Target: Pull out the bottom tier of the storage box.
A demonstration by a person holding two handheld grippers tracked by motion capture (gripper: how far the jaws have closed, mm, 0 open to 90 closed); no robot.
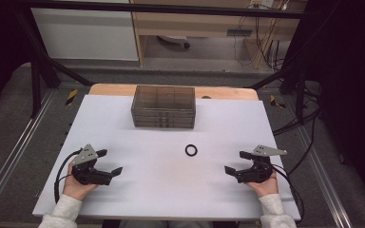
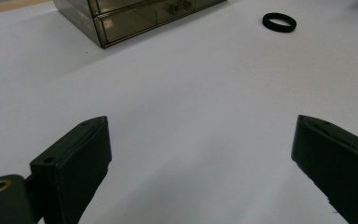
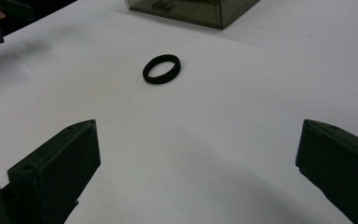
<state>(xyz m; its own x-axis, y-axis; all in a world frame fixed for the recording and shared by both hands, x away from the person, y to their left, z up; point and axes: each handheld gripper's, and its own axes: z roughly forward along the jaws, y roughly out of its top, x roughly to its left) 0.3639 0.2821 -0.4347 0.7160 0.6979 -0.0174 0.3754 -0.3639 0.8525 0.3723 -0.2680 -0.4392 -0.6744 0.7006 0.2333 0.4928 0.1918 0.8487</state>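
I found no readable text, label, brand, number or sign in any view. The smoked drawer box (image 1: pixel 164 107) on the bench (image 1: pixel 123 123) carried no lettering I could make out. The yellow-and-black striped patches (image 1: pixel 71 96) on the floor beside the bench were hazard marking only, with no words. A small bluish tag (image 1: pixel 239 33) under the shelf at the back was too small and blurred to read.
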